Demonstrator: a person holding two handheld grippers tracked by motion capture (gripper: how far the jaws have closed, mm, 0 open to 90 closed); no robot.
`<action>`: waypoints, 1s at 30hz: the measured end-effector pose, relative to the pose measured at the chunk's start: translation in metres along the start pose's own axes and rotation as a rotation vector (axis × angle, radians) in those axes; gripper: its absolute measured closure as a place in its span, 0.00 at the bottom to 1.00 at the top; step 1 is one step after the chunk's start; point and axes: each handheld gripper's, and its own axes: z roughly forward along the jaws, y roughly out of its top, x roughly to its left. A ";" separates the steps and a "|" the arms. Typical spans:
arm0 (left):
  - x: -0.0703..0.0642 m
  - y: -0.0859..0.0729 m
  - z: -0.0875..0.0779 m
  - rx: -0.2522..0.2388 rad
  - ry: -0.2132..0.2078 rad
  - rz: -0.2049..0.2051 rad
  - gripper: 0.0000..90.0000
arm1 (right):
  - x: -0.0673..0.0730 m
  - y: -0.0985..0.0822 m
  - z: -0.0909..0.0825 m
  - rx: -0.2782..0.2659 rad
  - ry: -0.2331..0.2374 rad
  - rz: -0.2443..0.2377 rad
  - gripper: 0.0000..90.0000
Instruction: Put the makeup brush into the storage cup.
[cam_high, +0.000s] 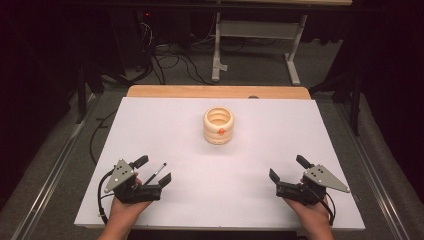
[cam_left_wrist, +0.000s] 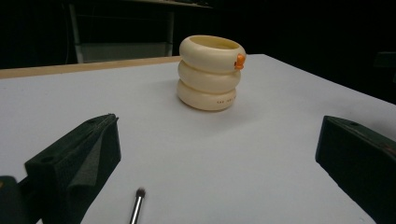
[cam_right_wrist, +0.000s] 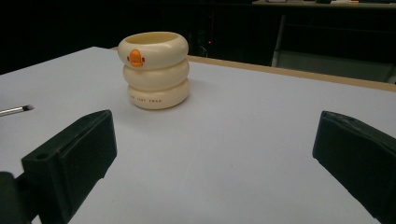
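Two grippers sit low on the white surface (cam_high: 320, 125), one in each of your hands, and both are wide open with nothing between the jaws. Your left gripper (cam_high: 153, 170) is down at about 7 o'clock in the high view, jaws angled up toward the middle. Lying right in that gap is a thin brush (cam_high: 158, 172), dark bristle tip pointing away from you toward 1 o'clock. From the left gripper view you see that tip (cam_left_wrist: 140, 192) poking up at the bottom edge with a short run of metal ferrule below it, flat on the surface, closer to the left-hand jaw and touching neither. Your right gripper (cam_high: 286, 168) rests at about 5 o'clock, jaws spread just as far, bare white between them. Up at 12 o'clock from the centre stands a cream holder (cam_high: 218, 125), upright, built like three stacked rings, open at the top, with a small orange beak on the side facing you. It is well apart from both grippers. The left gripper view has the holder (cam_left_wrist: 210, 72) at its 12 o'clock; in the right gripper view it stands (cam_right_wrist: 156, 70) at 11 o'clock, and the brush tip (cam_right_wrist: 22, 109) peeks in at 9 o'clock. Beyond the white sheet, a wooden edge (cam_high: 200, 91) runs along the far side.
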 end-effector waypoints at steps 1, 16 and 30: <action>0.000 0.000 0.000 0.000 0.000 0.000 0.01 | 0.000 0.000 0.000 0.000 0.000 0.000 0.01; 0.010 -0.001 0.000 0.040 0.047 0.000 0.01 | 0.000 -0.001 0.000 0.009 -0.005 0.001 0.02; 0.026 0.003 -0.007 0.063 0.104 -0.004 0.02 | -0.002 -0.001 0.000 0.003 -0.005 -0.003 0.02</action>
